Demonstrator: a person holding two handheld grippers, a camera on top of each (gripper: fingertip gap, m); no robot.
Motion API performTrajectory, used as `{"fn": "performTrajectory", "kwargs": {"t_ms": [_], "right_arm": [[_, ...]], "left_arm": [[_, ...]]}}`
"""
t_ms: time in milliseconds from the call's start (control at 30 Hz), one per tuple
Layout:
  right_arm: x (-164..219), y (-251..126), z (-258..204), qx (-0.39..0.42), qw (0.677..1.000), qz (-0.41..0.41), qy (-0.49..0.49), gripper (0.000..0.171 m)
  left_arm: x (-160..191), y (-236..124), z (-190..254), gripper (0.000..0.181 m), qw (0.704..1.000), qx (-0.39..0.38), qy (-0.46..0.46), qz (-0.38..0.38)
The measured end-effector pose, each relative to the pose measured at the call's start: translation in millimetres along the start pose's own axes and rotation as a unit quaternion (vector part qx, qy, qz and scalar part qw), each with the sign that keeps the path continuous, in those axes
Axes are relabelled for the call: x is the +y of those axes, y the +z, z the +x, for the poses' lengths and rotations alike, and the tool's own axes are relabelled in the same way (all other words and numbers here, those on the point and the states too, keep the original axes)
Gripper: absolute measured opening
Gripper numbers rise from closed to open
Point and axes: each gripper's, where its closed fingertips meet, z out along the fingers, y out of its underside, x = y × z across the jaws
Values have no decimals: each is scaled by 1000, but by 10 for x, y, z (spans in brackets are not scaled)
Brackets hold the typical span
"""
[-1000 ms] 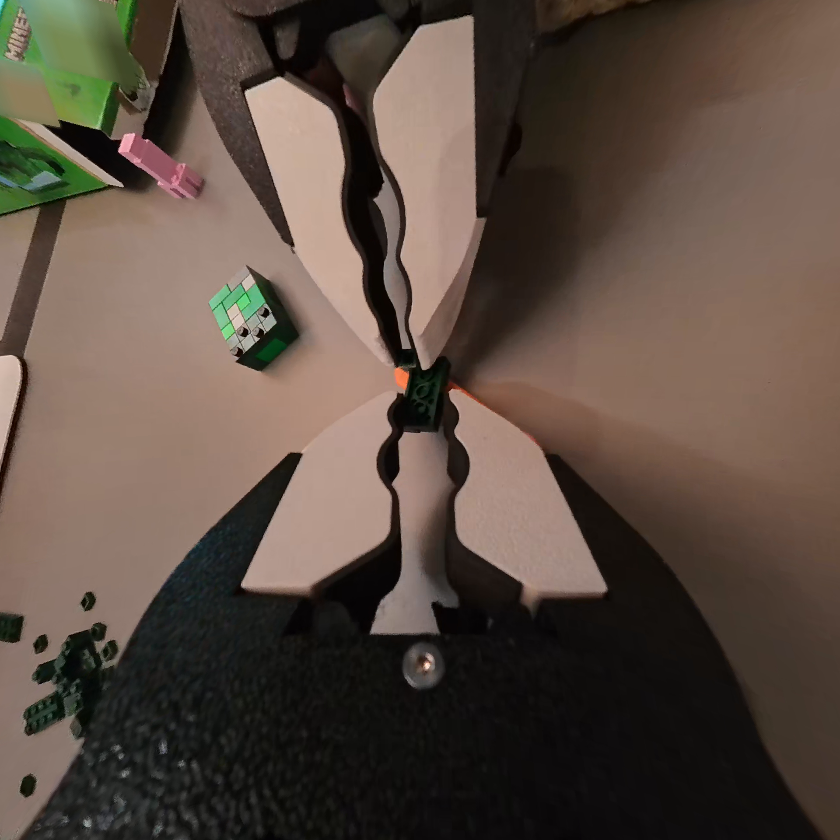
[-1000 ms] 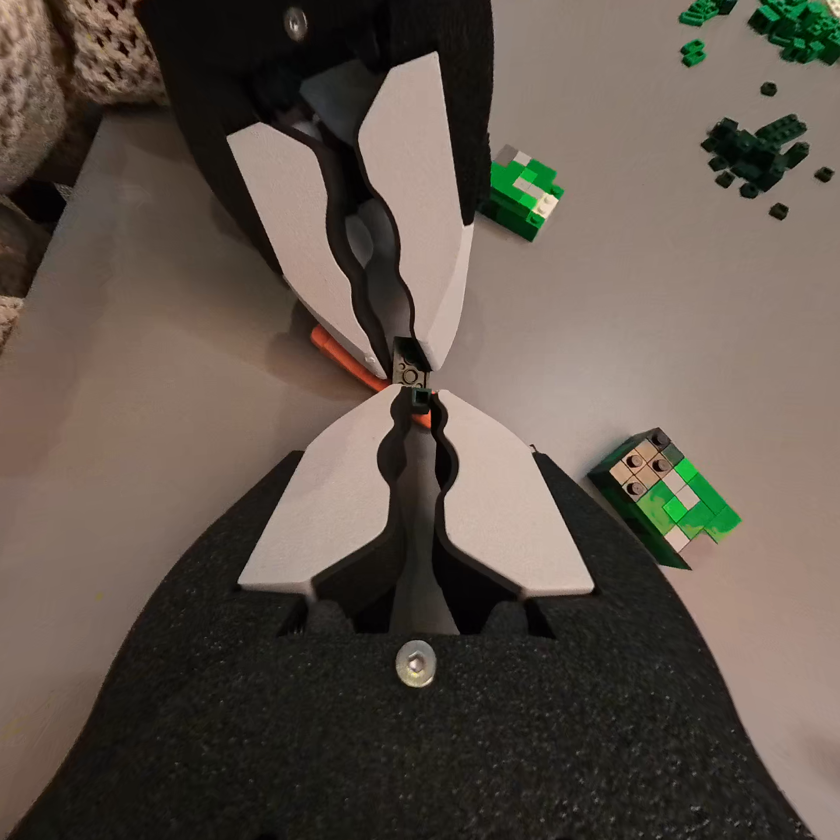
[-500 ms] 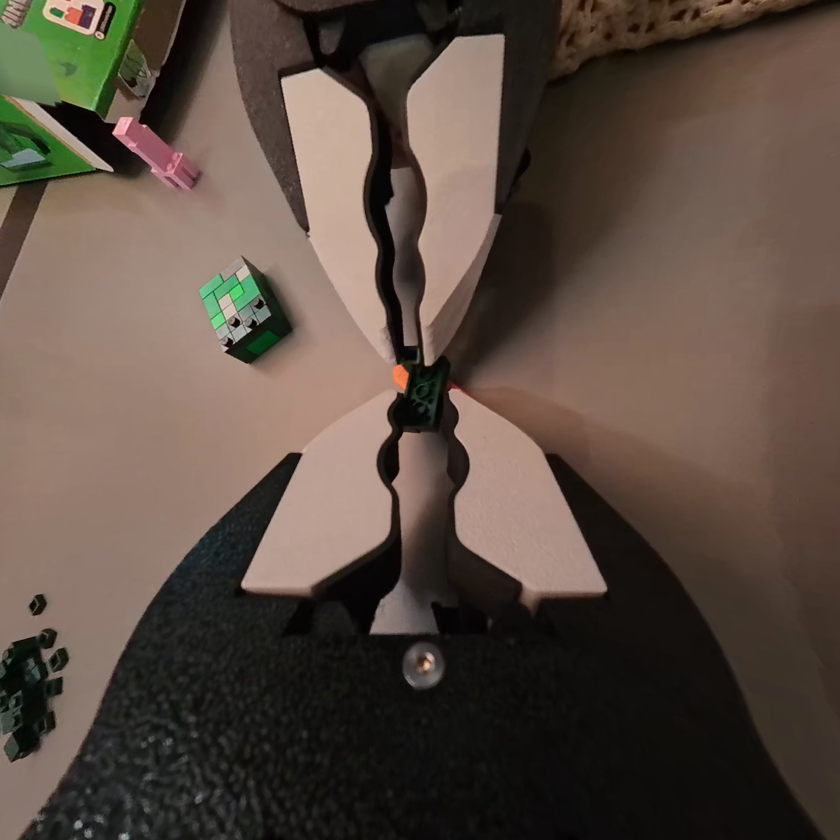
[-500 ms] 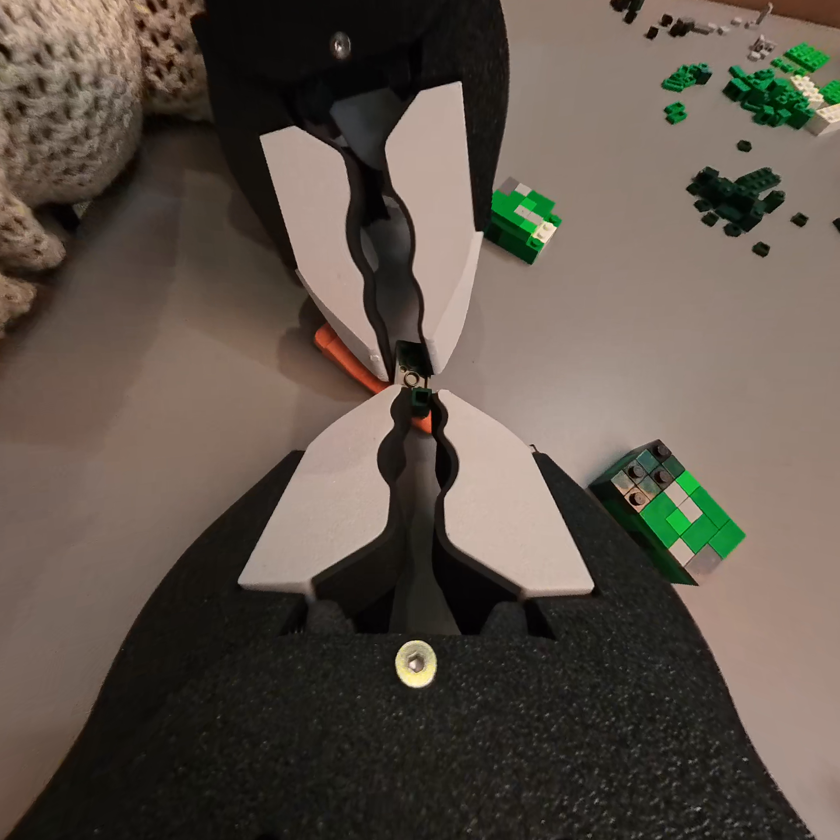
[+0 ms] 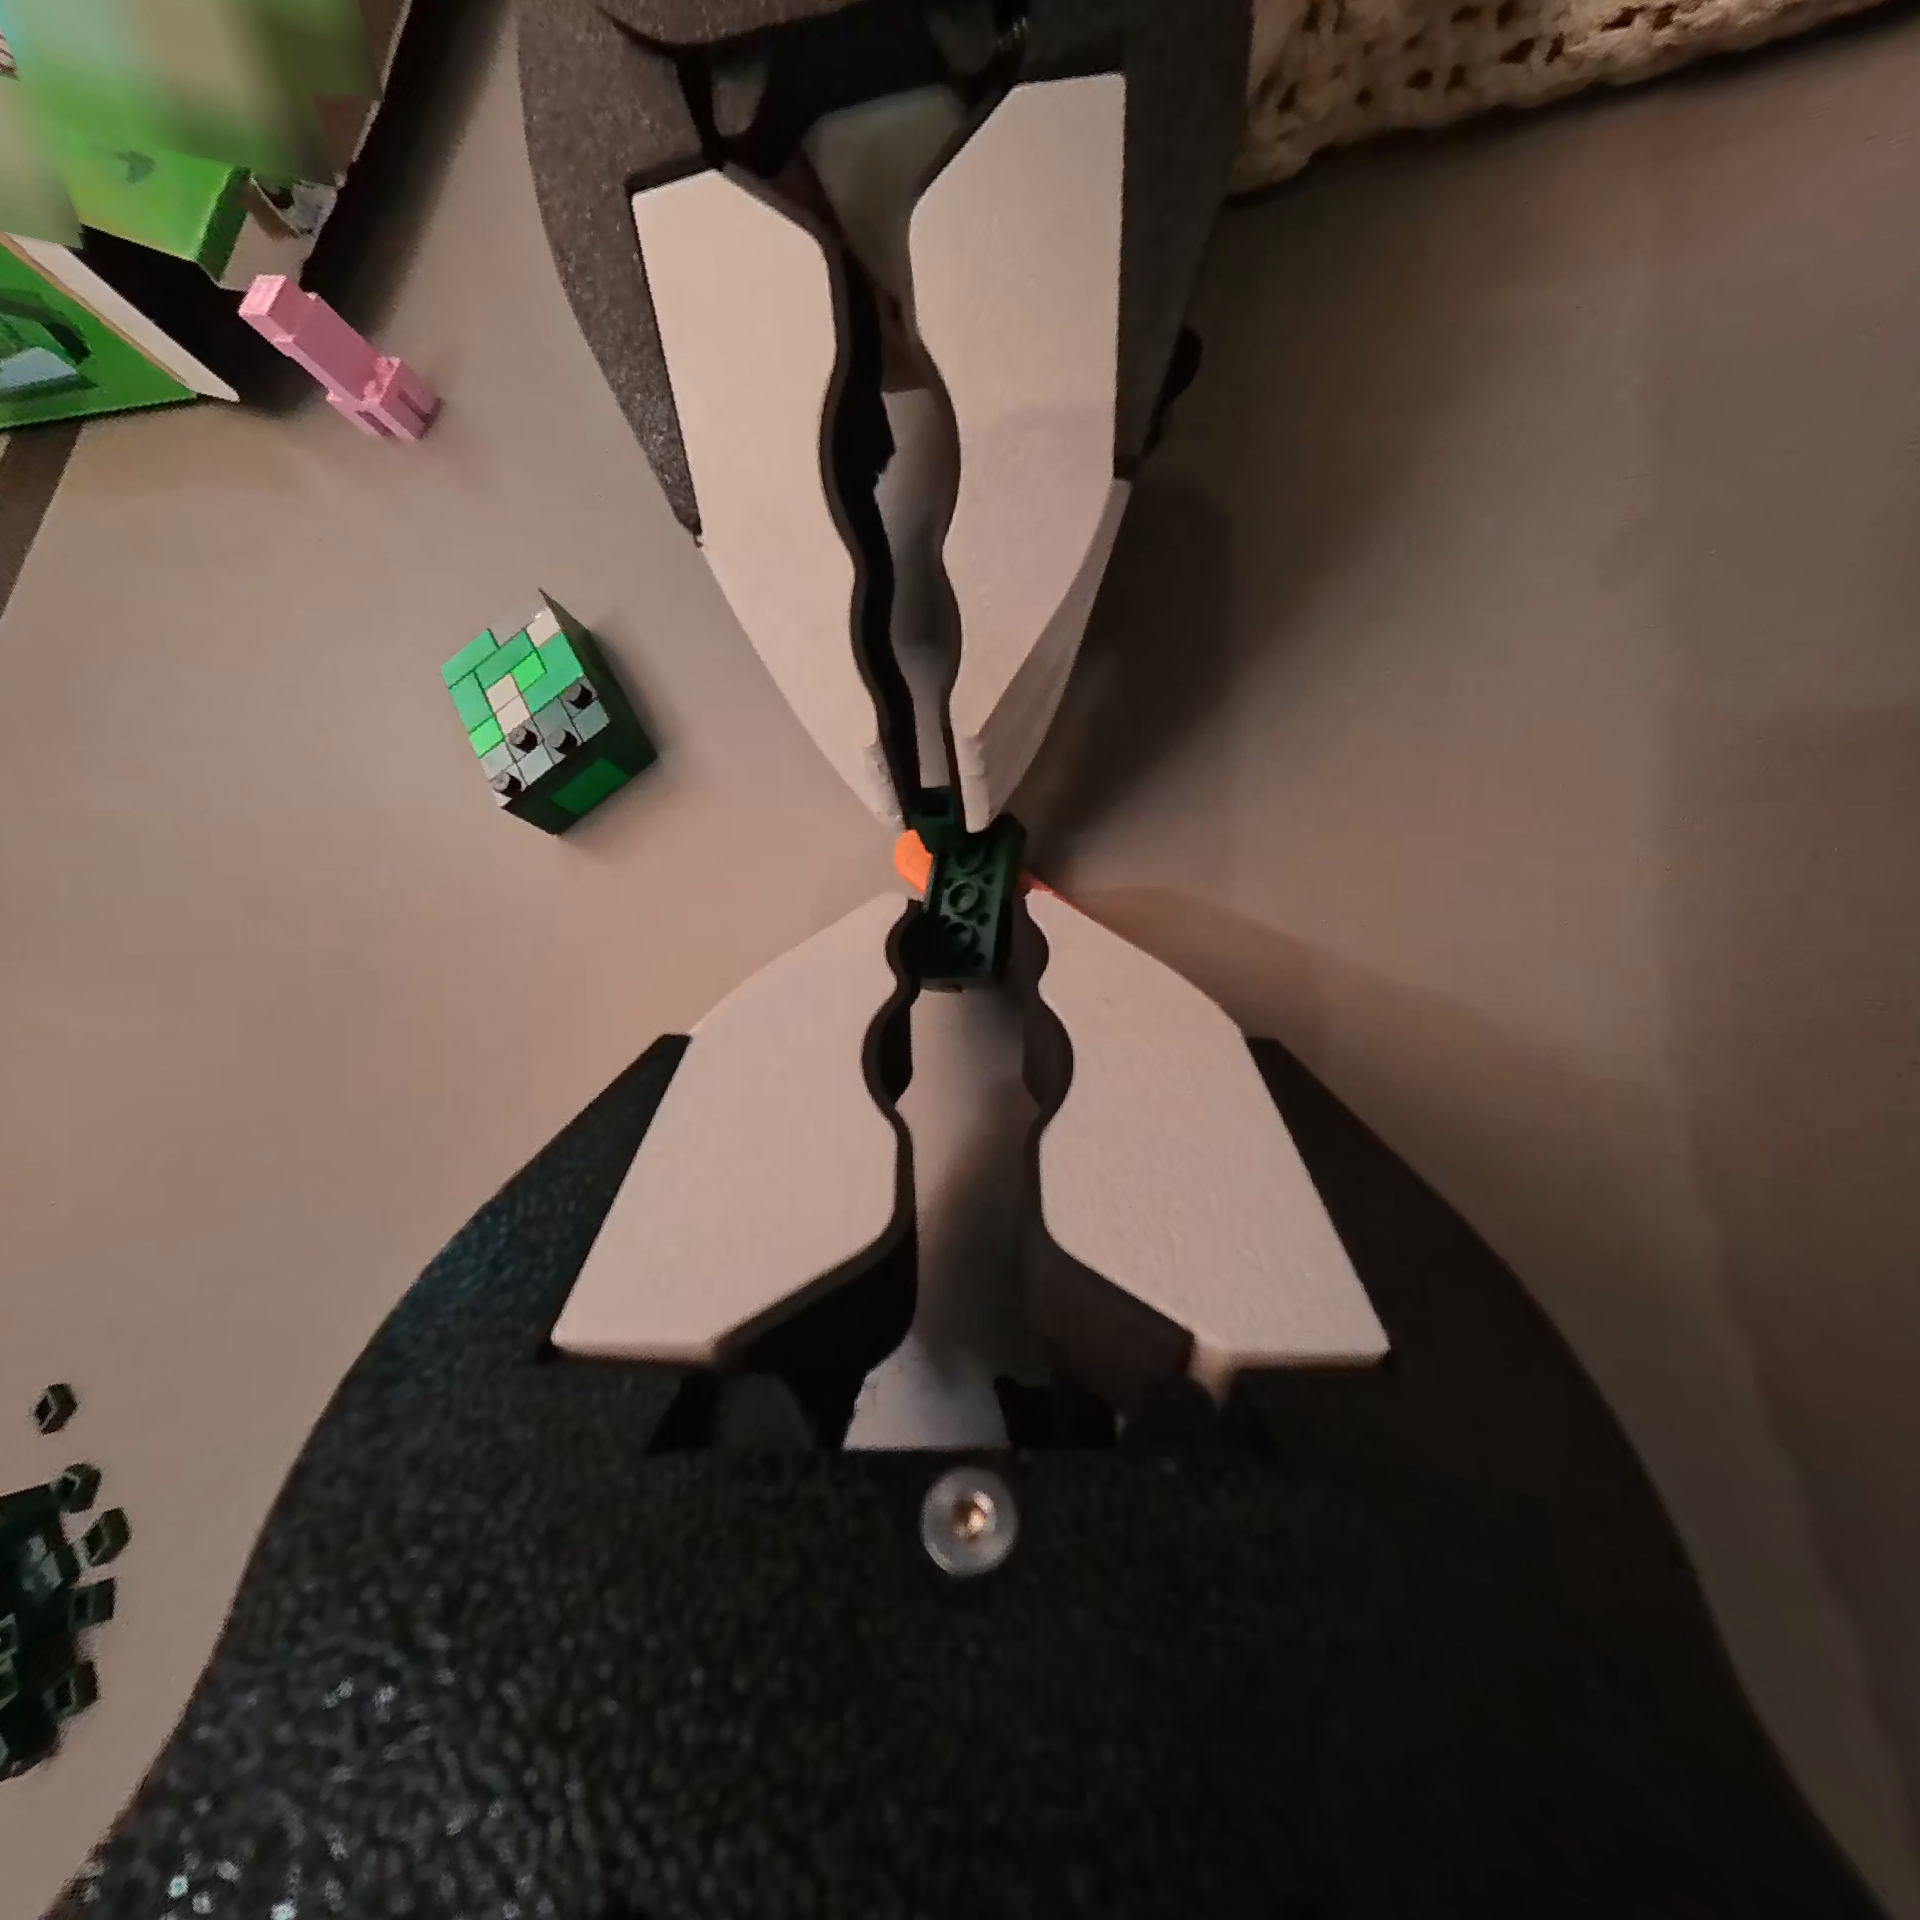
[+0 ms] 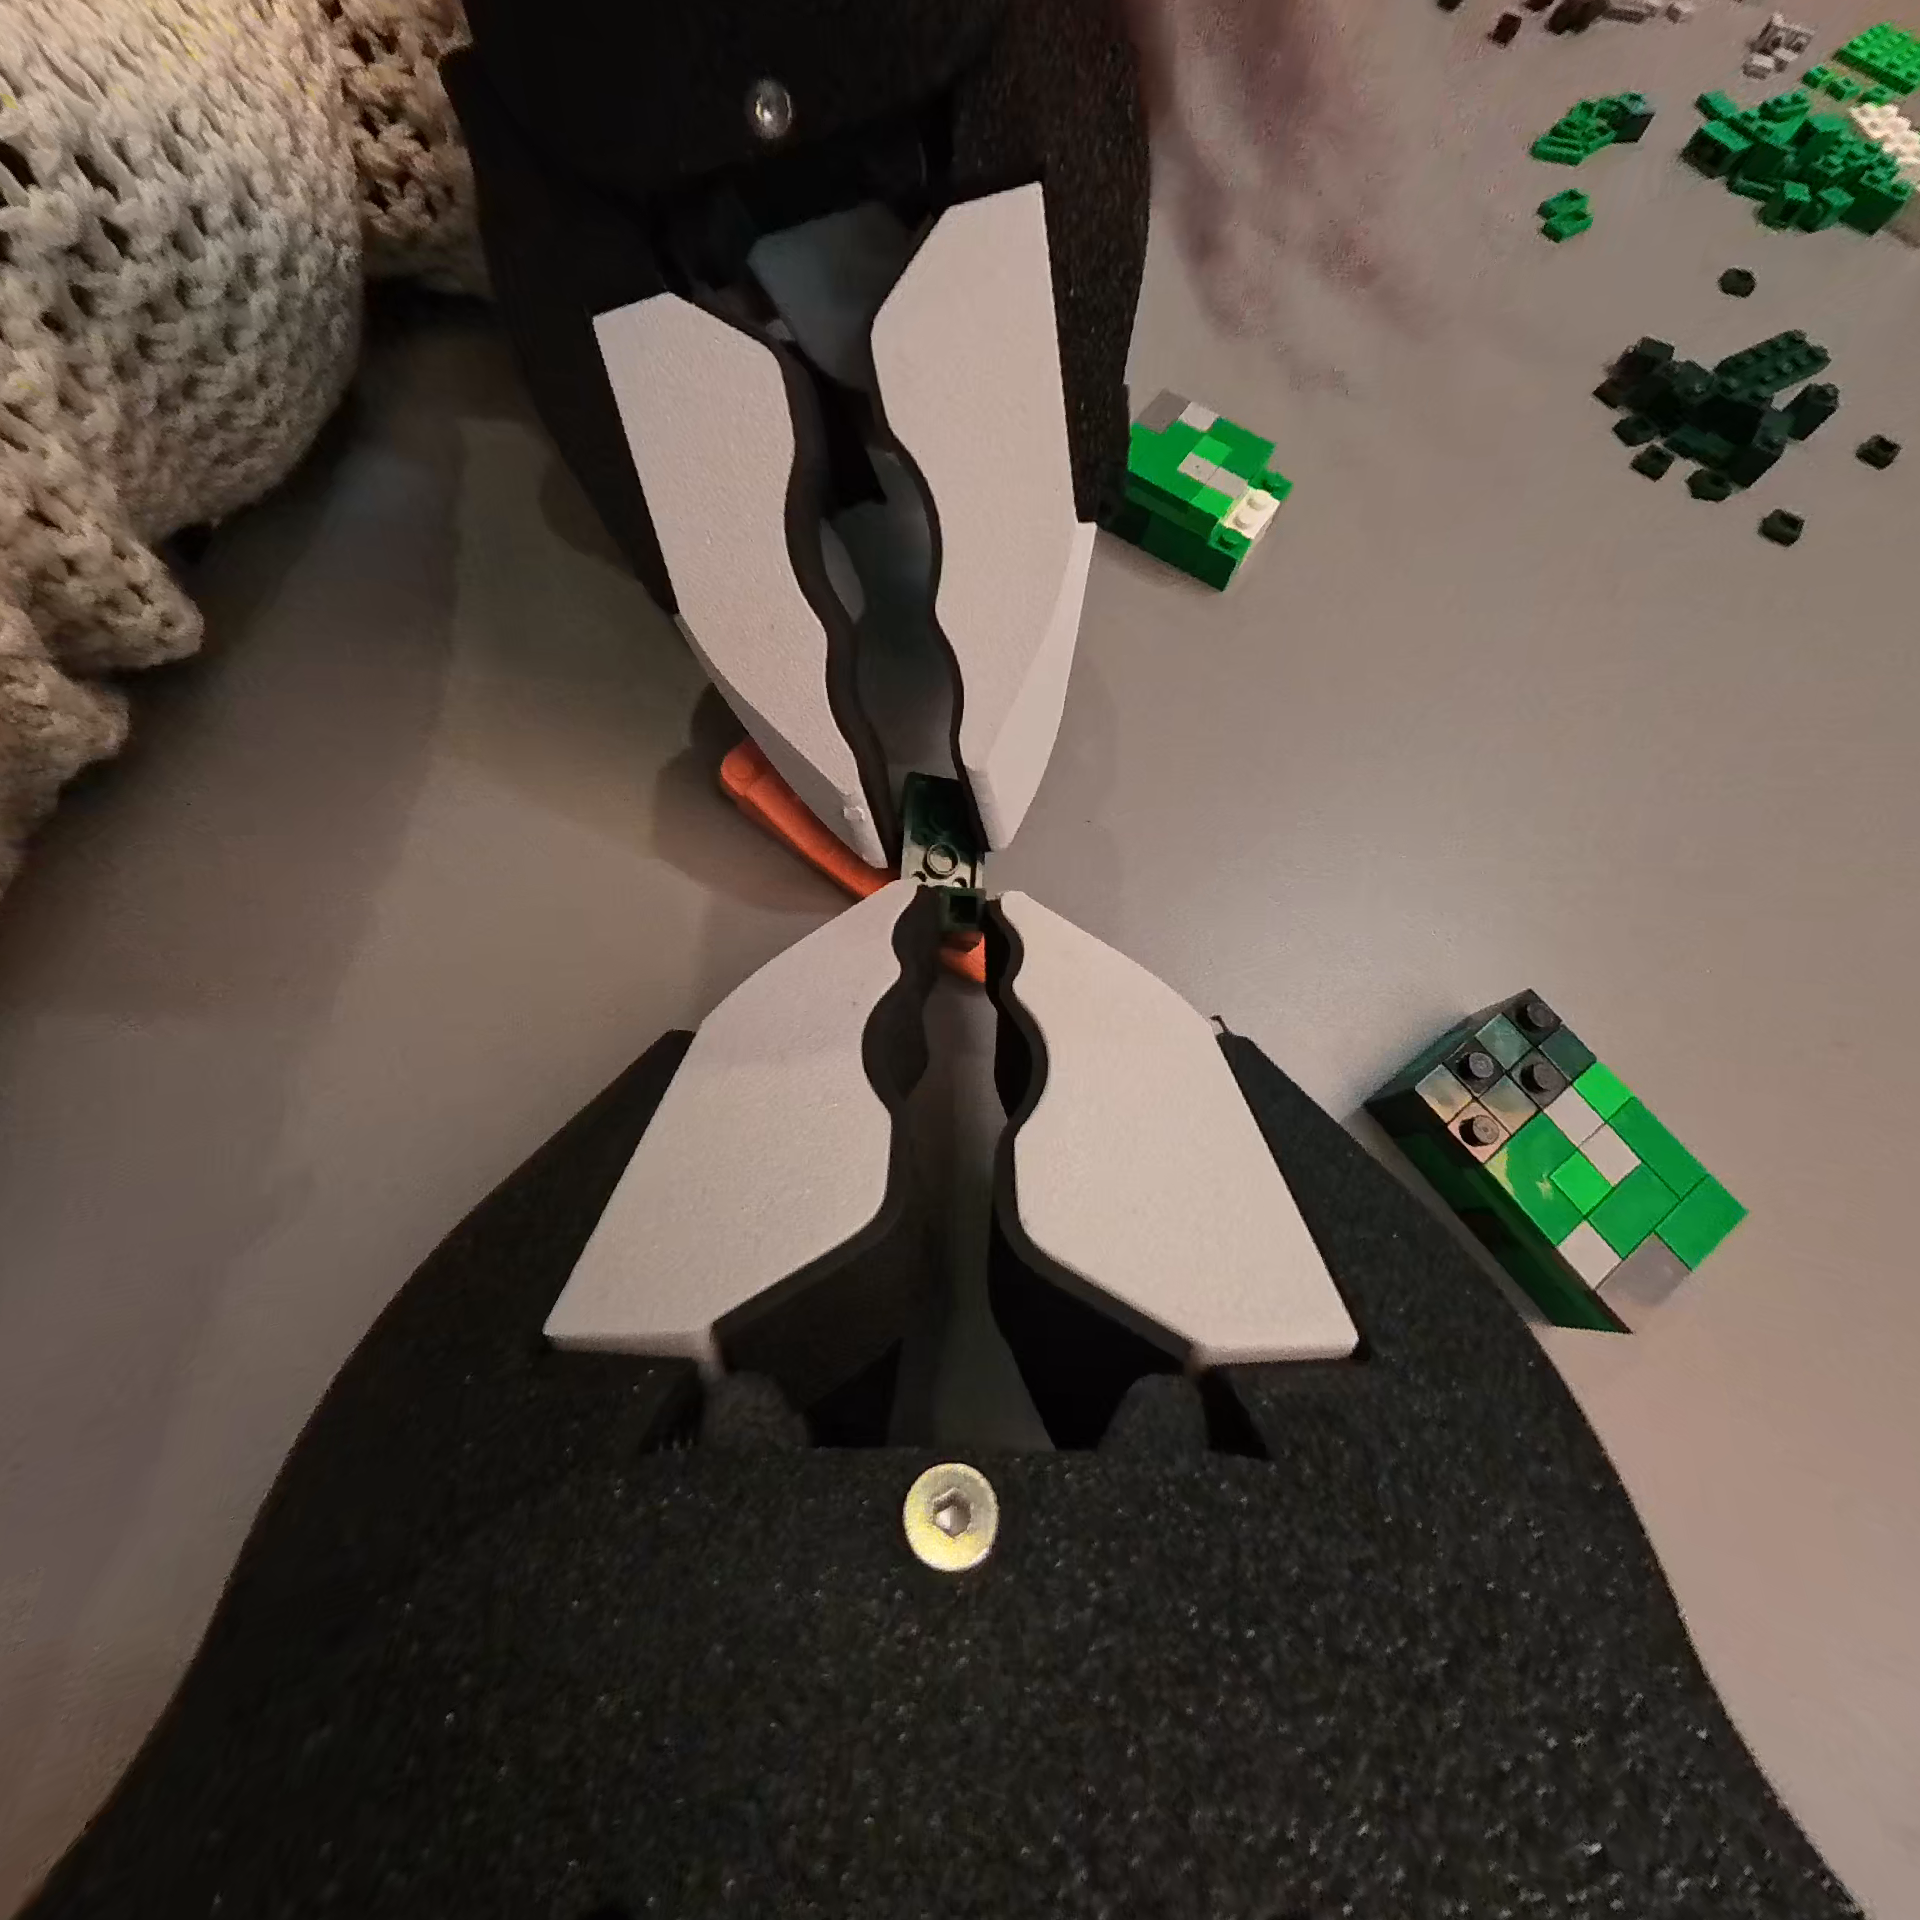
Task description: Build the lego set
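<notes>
**Pressing two dark green pieces together, tip to tip**

Meeting nose to nose above the grey table point(image 6: 1455, 790), the two tongs each carry a small piece. The left gripper point(image 5: 961, 935) is clenched on a dark green brick point(image 5: 966, 904), turned so its hollow underside faces the camera. The right gripper point(image 6: 954, 914) is clenched on a tiny dark green square piece point(image 6: 960, 906). In the right wrist view that tiny piece sits right against the end of the brick; whether they have locked together I cannot tell.

Taking the brick as the marker: directly beneath it on the table lies an orange tool point(image 6: 764, 795), mostly covered by the left gripper's pale fingers point(image 6: 727, 540). Near the brick stands a green and grey cube point(image 5: 545, 722) with a few black studs on one face. Past the left gripper, farther from the brick, is a smaller bright green build point(image 6: 1205, 488). Well apart from the brick lie a heap of dark green loose parts point(image 6: 1714, 416) and, beyond that, a heap of brighter green ones point(image 6: 1808, 156). A pink figure point(image 5: 338, 358) lies far off beside a green box point(image 5: 177, 197), partly blurred. A cream knitted fabric point(image 6: 156, 312) is bunched at the table's edge.
</notes>
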Motion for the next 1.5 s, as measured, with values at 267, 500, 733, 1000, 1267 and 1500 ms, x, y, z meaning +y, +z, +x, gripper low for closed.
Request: {"fn": "performTrajectory", "kwargs": {"t_ms": [267, 500, 733, 1000, 1267, 1500], "right_arm": [[99, 44, -16, -1, 999, -38, -13, 8], [88, 39, -16, 2, 999, -33, -15, 8], [48, -1, 68, 25, 1000, -14, -4, 8], [117, -35, 312, 104, 994, -30, 4, 8], [101, -79, 341, 117, 993, -18, -9, 33], [-157, -9, -140, 21, 995, 39, -85, 34]], "left_arm": [[-298, -119, 0, 16, 990, -33, 83, 108], [-230, -162, -72, 19, 994, -17, 41, 101], [-98, -159, -236, 15, 994, -62, 52, 69], [-32, -241, -661, 14, 980, -180, 11, 84], [-59, -427, -992, 13, 933, -332, 29, 133], [-86, -480, -1016, 11, 926, -342, 15, 157]]}}
